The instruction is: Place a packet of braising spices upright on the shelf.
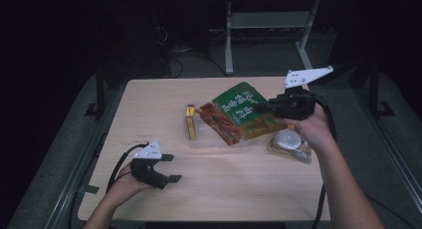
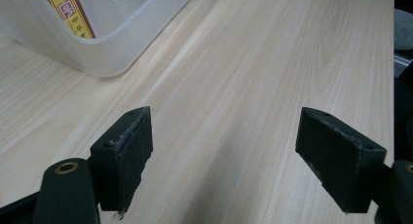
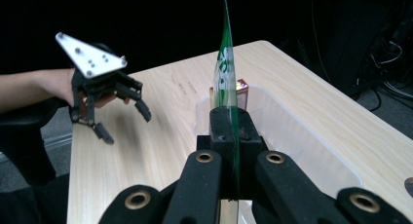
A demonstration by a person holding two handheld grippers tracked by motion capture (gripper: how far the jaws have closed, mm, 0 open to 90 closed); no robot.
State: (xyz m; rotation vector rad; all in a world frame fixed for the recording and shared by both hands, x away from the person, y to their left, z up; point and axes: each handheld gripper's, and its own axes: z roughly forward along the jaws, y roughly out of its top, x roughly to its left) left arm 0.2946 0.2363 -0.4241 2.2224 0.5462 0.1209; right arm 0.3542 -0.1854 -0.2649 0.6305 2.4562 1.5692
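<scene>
Hanging right of centre in the high view, the green snack packet (image 1: 238,113) is clamped by the right gripper (image 1: 272,106) above the clear plastic tub (image 3: 311,136). At lower left, the left gripper (image 1: 171,168) is held with jaws apart over the table (image 1: 219,189).

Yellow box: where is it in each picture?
High view: the yellow box is near the table's middle, left of the green packet, at the left end of the clear tub.
Left gripper view: top left corner, inside the tub.
Right gripper view: centre, at the tub's far end, just right of the packet's edge.
Shared landmark: the clear tub.
</scene>
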